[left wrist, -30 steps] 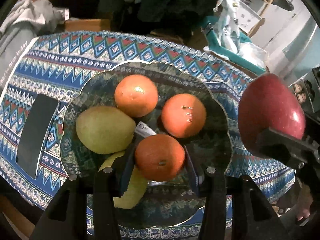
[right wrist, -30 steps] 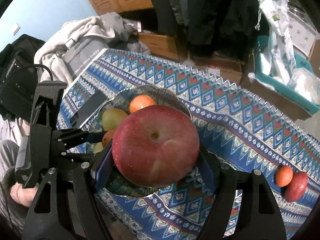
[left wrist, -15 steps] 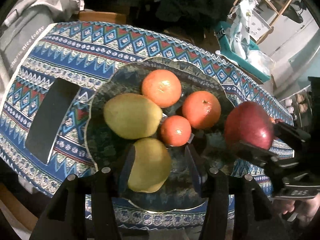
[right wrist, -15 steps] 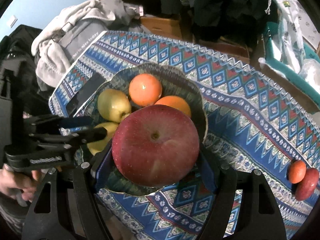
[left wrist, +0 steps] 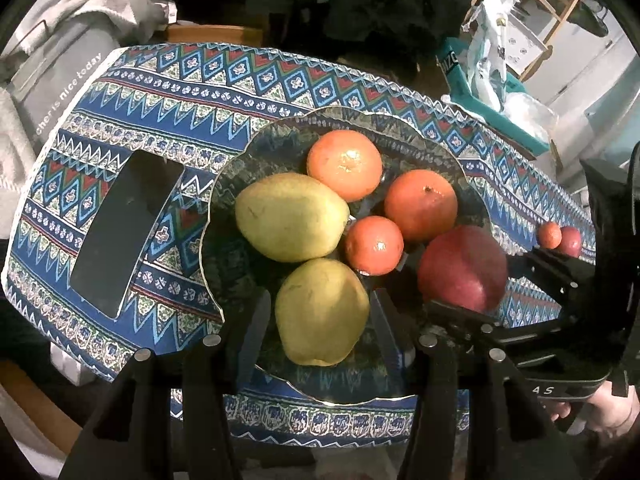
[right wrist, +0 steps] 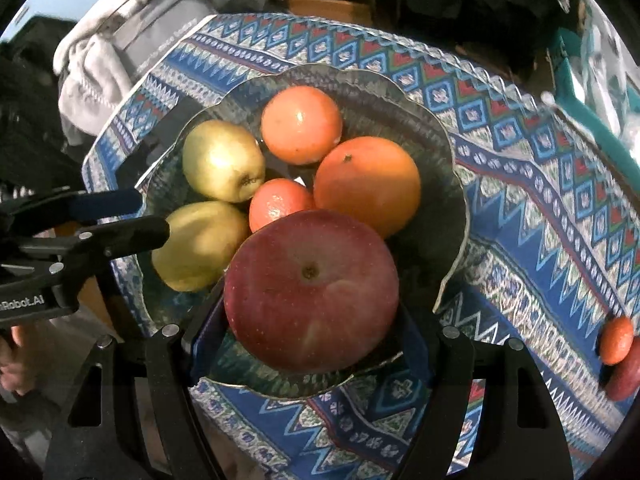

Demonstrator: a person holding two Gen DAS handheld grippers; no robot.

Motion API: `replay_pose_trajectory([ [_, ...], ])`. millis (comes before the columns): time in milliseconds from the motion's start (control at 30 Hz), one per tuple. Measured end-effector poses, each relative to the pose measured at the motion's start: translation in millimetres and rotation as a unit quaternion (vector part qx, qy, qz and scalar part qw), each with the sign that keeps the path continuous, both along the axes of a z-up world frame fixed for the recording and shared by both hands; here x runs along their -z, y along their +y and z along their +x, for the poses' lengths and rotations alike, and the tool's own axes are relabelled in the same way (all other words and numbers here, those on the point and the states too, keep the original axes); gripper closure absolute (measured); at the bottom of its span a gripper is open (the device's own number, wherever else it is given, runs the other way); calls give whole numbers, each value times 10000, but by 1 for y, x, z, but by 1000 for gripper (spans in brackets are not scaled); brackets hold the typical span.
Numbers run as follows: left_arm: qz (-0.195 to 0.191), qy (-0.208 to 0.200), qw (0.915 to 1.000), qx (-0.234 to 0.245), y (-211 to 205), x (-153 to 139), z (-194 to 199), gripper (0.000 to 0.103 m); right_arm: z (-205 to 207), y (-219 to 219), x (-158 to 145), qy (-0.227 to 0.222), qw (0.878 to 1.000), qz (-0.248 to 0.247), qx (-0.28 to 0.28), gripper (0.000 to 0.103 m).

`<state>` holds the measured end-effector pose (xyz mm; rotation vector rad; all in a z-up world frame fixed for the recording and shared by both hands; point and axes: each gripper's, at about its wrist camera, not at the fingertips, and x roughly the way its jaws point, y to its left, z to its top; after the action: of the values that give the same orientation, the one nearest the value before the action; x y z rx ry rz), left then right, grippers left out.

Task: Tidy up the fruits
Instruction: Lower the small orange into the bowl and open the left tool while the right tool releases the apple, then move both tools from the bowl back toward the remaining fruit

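L gripper angled steeply down over bowl, jaws part-open, just been opening, not clamping anything. R gripper angled down at bowl's near edge, clamped on red apple.

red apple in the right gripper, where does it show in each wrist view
Left wrist view: the red apple is right of centre, held by the right gripper above the bowl's right side.
Right wrist view: the red apple fills the lower centre, clamped between the fingers.
Shared landmark: the smallest orange in the glass bowl lies just beside it.
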<state>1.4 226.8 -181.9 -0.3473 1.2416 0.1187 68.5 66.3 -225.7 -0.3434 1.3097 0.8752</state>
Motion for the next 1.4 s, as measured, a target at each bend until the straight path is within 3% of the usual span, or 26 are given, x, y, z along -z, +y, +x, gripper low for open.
replay_pose_trajectory([
  [200, 20, -31, 10000, 47, -3, -4, -2, 50, -9, 4, 2, -94, 9998, -86, -118, 26],
  [533, -13, -232, 9997, 78, -10, -21, -1, 46, 2, -18, -42, -403, 9984, 292, 256, 25],
  [1033, 86, -746, 9961, 458, -43, -58, 1, 34, 7, -52, -97, -1202, 9907, 272, 570, 25],
  [1400, 67, -1066, 9924, 610, -62, -81, 3, 30, -2, -77, -127, -1517, 9854, 337, 698, 25],
])
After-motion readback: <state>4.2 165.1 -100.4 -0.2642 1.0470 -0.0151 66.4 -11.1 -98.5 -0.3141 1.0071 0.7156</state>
